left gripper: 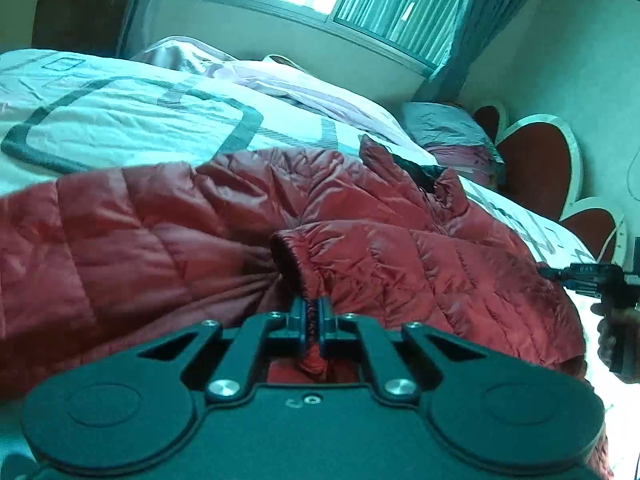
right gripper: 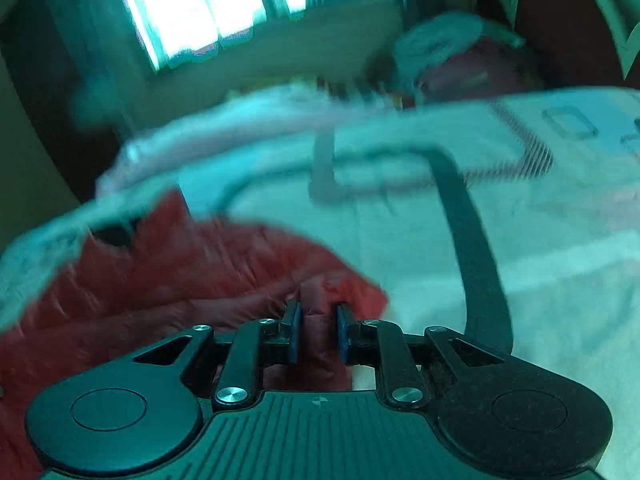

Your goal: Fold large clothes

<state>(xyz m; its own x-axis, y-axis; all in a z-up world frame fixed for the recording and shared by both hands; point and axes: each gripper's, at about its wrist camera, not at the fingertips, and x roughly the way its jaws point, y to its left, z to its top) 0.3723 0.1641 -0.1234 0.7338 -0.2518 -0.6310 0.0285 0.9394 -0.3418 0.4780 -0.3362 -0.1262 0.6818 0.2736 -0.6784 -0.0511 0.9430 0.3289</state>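
Note:
A red quilted puffer jacket (left gripper: 168, 224) lies spread on a bed. My left gripper (left gripper: 313, 312) is shut on the jacket's sleeve near its cuff (left gripper: 292, 256), which lies over the jacket body. In the right wrist view, which is blurred, my right gripper (right gripper: 318, 322) is closed on a fold at the edge of the red jacket (right gripper: 160, 280), its jaws a little apart with fabric between them. The right gripper also shows at the right edge of the left wrist view (left gripper: 552, 273), at the jacket's far side.
The bed has a white cover with grey square patterns (left gripper: 120, 120). Pale lilac bedding (left gripper: 280, 84) and a pillow (left gripper: 448, 128) lie toward a red heart-shaped headboard (left gripper: 536, 164). A window with curtains (left gripper: 400, 8) is behind the bed.

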